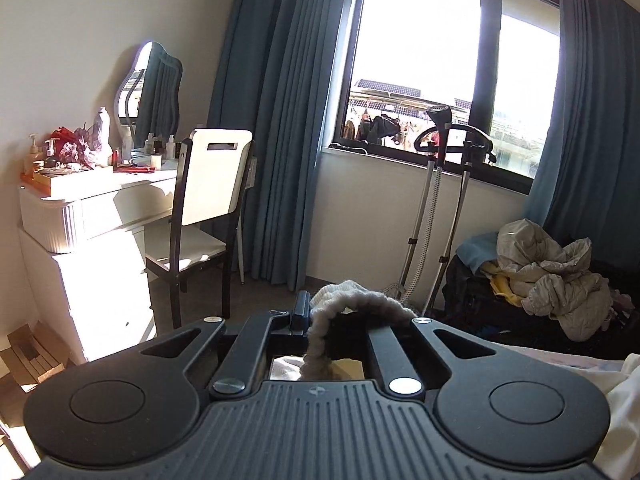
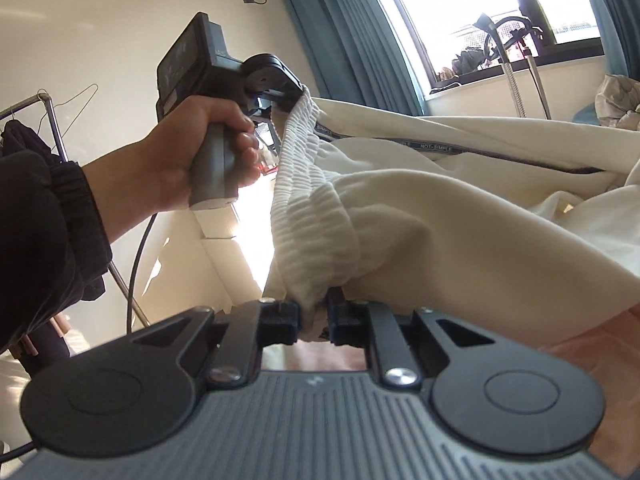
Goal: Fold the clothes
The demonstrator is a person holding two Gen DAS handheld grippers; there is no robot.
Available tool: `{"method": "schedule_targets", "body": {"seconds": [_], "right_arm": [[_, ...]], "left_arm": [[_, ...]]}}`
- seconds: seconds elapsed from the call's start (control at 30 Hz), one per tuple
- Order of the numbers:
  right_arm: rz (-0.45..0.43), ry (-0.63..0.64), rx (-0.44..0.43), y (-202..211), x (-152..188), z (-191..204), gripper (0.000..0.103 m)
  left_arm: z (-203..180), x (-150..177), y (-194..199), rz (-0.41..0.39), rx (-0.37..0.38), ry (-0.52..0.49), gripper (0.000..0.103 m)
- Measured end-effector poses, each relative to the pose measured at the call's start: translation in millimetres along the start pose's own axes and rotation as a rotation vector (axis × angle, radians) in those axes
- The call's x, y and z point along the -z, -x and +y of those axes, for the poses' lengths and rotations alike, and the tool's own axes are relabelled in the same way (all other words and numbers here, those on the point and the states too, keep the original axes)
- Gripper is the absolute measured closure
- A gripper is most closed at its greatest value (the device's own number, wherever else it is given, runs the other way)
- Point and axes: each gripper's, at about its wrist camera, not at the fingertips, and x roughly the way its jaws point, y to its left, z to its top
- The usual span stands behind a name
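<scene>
In the right wrist view, far left, we see a dark sleeve [image 2: 44, 248] and the person's left hand [image 2: 200, 152] wrapped around the grey handle of the left tool [image 2: 289, 101]. Its jaws are pressed together on one end of the ribbed waistband [image 2: 308, 200] of a cream garment [image 2: 460, 216], which hangs in the air. The waistband runs down from there to the right tool [image 2: 314, 316] at the bottom of that view, whose jaws pinch the other end of the band between them. To the right, the rest of the cream cloth spreads away toward the window [image 2: 480, 12], with a dark printed tape along one inner seam.

In the left wrist view we start at the white desk [image 1: 100, 208], crowded with bottles and a wavy mirror [image 1: 154, 88], then a chair [image 1: 208, 200] just beside it, then blue curtains [image 1: 272, 120]. At the bottom centre the left tool [image 1: 320, 312] grips the waistband [image 1: 344, 300], which loops over its fingers. Further right stand a garment steamer [image 1: 440, 184] under the window and a heap of pale clothes [image 1: 552, 272].
</scene>
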Motion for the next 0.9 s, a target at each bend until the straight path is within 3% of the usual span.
{"method": "schedule_targets", "body": {"seconds": [0.23, 0.43, 0.47, 0.5, 0.53, 0.6, 0.67, 0.9], "right_arm": [[0.118, -0.013, -0.009, -83.8, 34.0, -5.4, 0.089], [0.143, -0.124, -0.047, -87.3, 23.1, -18.9, 0.084], [0.149, -0.132, -0.053, -85.3, 20.0, -19.0, 0.082], [0.158, -0.131, -0.063, -82.4, 17.6, -18.5, 0.072], [0.171, -0.111, -0.068, -77.3, 13.4, -18.1, 0.065], [0.192, -0.066, -0.069, -65.8, 6.7, -15.0, 0.053], [0.205, -0.02, -0.059, -50.1, 3.0, -9.9, 0.043], [0.187, 0.119, 0.021, 35.3, -0.7, -14.0, 0.042]], "left_arm": [[46.7, 64.4, -82.6, 0.131, -0.055, 0.015, 0.094], [63.4, 84.7, -87.1, 0.161, -0.035, 0.035, 0.09], [64.2, 83.5, -83.6, 0.172, -0.042, 0.031, 0.086], [64.8, 82.2, -79.4, 0.184, -0.054, 0.027, 0.071], [65.1, 80.4, -72.6, 0.193, -0.08, 0.021, 0.05], [66.0, 76.6, -53.6, 0.183, -0.114, -0.008, 0.035], [65.1, 74.7, -27.9, 0.18, -0.128, -0.028, 0.033], [35.3, 85.8, 78.6, 0.164, -0.11, -0.016, 0.033]]}}
